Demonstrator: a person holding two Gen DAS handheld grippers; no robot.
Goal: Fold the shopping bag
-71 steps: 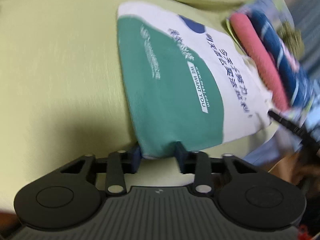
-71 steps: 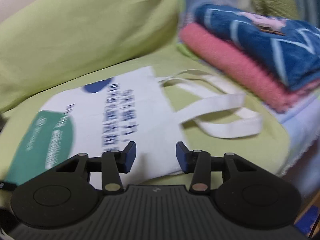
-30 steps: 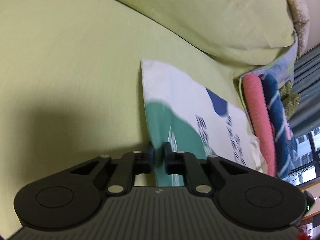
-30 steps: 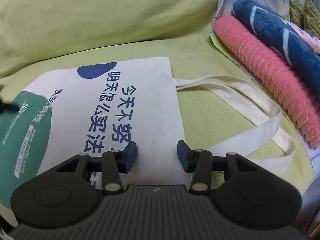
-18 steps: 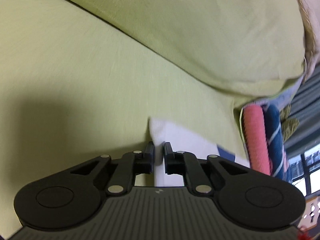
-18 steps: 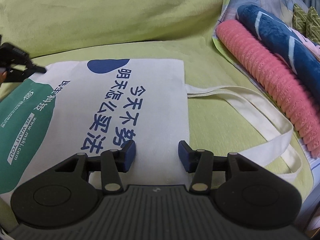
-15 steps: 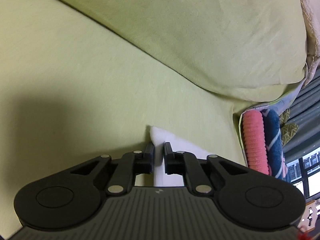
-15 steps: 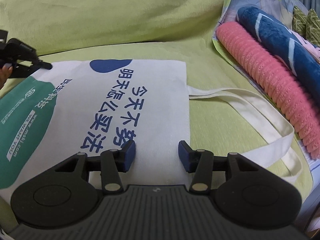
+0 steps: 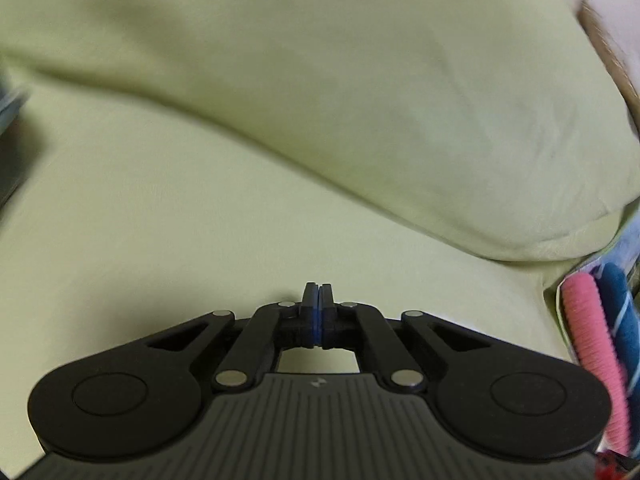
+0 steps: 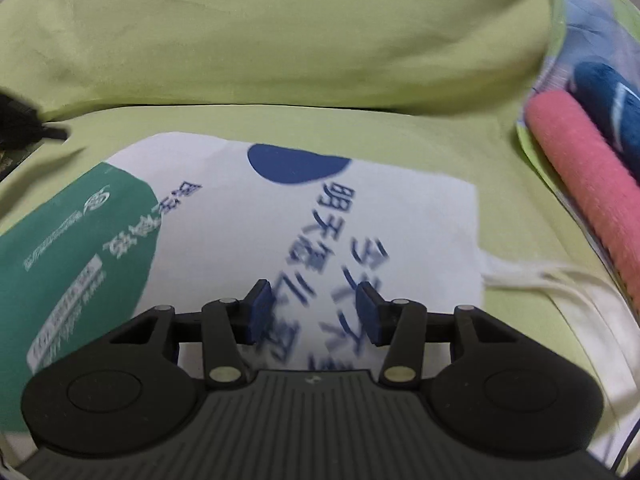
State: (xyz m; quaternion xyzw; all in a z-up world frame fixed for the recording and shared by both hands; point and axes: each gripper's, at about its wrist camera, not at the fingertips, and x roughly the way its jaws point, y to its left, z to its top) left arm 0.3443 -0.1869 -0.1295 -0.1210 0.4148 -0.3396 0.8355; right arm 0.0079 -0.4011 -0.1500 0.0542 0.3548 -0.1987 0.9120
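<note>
Left wrist view: left tongs (image 9: 319, 294) fully closed, blue pads pressed together, nothing visible between them. Ahead of the tips lies only the green sheet (image 9: 160, 216) of the bed; beyond that, a large green pillow (image 9: 360, 100). Far right of these tongs, a pink towel (image 9: 596, 344) with a blue towel (image 9: 624, 312) just beside it. The bag does not show in this view.

Right wrist view: frame blurred. At far left edge, a black part of the left tongs (image 10: 24, 128) sits above the sheet (image 10: 400, 136), just off the bag's far left corner; touching or not, cannot tell. Bag (image 10: 224, 216) lies flat on the sheet, directly under and ahead of the right tongs (image 10: 316, 310). Its left part is green with white print, its middle white with a blue spot and blue characters. Right tongs open, pads well apart, both over the printed white panel; contact with the cloth cannot be judged. Right of these tongs, the bag's white handles (image 10: 560, 280) trail across the sheet. Farther right, the pink towel (image 10: 588, 168) and blue towel (image 10: 608, 100) lie side by side. Pillow (image 10: 280, 32) runs behind the bag.
</note>
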